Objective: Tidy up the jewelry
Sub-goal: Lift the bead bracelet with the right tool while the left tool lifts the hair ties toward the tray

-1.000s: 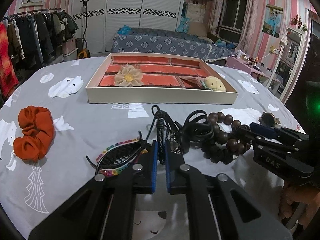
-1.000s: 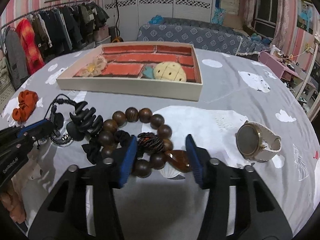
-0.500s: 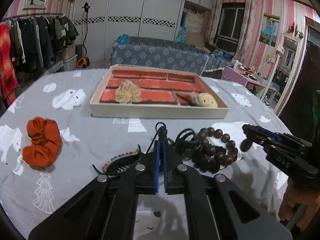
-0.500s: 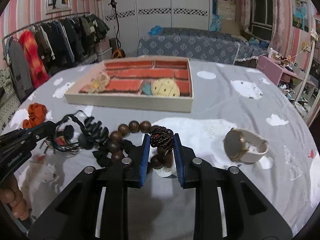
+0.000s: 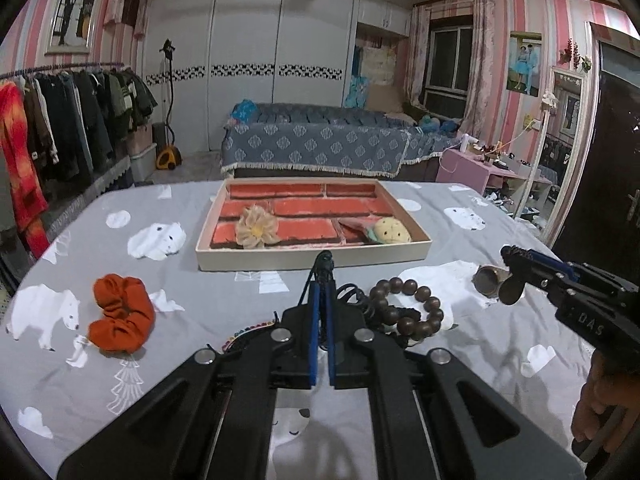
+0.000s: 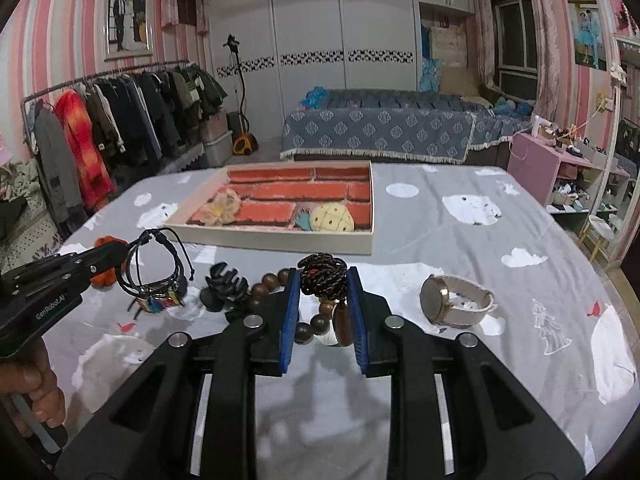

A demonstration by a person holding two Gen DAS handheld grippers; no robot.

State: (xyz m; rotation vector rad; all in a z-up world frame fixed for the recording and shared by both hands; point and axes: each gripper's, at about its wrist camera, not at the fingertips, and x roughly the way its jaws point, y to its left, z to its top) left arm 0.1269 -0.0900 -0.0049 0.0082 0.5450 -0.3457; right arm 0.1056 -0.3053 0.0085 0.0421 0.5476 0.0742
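My left gripper (image 5: 321,280) is shut on a black cord bracelet (image 6: 154,268) and holds it above the grey tablecloth; the bracelet hangs from its tip in the right wrist view. My right gripper (image 6: 323,276) is shut on a dark braided bracelet (image 6: 323,274) with an amber pendant (image 6: 343,322) hanging below, lifted off the table. A brown wooden bead bracelet (image 5: 412,304) lies on the cloth. A white-strapped watch (image 6: 456,302) lies at the right. The cream tray (image 5: 312,258) with a brick-pattern floor stands beyond.
The tray holds a beige fabric flower (image 5: 256,227) and a yellow round plush clip (image 5: 390,231). An orange scrunchie (image 5: 120,312) lies at the left. A black claw clip (image 6: 224,286) and a colourful beaded clip (image 6: 156,305) lie near the bead bracelet.
Both grippers have risen from the table. The left has lifted the black cord bracelet and the right has lifted the braided bracelet with its pendant, away from the bead bracelet.
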